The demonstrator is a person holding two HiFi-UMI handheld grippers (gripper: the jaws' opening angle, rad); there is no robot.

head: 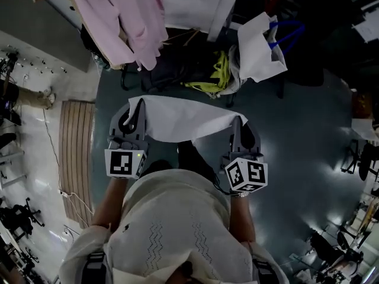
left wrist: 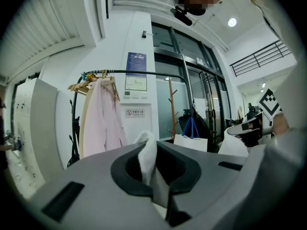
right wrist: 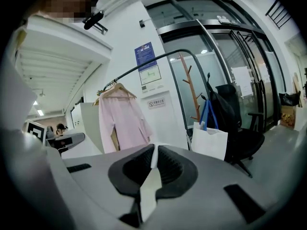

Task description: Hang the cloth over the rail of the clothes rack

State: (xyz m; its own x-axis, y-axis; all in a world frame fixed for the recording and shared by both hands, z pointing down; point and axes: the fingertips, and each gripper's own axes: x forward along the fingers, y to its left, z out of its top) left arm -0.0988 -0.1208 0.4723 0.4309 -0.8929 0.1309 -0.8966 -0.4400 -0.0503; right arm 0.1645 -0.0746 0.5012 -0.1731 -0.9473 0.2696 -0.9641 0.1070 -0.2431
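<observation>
Two corners of one white cloth [head: 177, 120] are pinched, one in each tool, and the sheet spans the middle of the head view above the dark floor [head: 308, 129]. At the far left of that view a slatted wooden board [head: 77, 152] lies on the floor. Just right of it, the left hand-held gripper [head: 133, 114] has its jaws pressed together on the cloth's left corner. In the left gripper view a white fold stands up between the dark pads. The cloth sags slightly across to the right hand-held gripper [head: 241, 128], whose jaws are likewise clamped on the right corner. In the right gripper view a thin white edge shows in the slit between its pads. A pink shirt [head: 127, 22] hangs in the upper left of the head view. The left gripper view shows it hanging on the dark rail [left wrist: 144, 73] of the clothes rack, across the upper middle of the frame. The cloth is well apart from that rail and not over it. Right of the shirt lies something yellow [head: 216, 73], perhaps a strap. A white bag [head: 260, 46] with blue handles sits at the upper right.
</observation>
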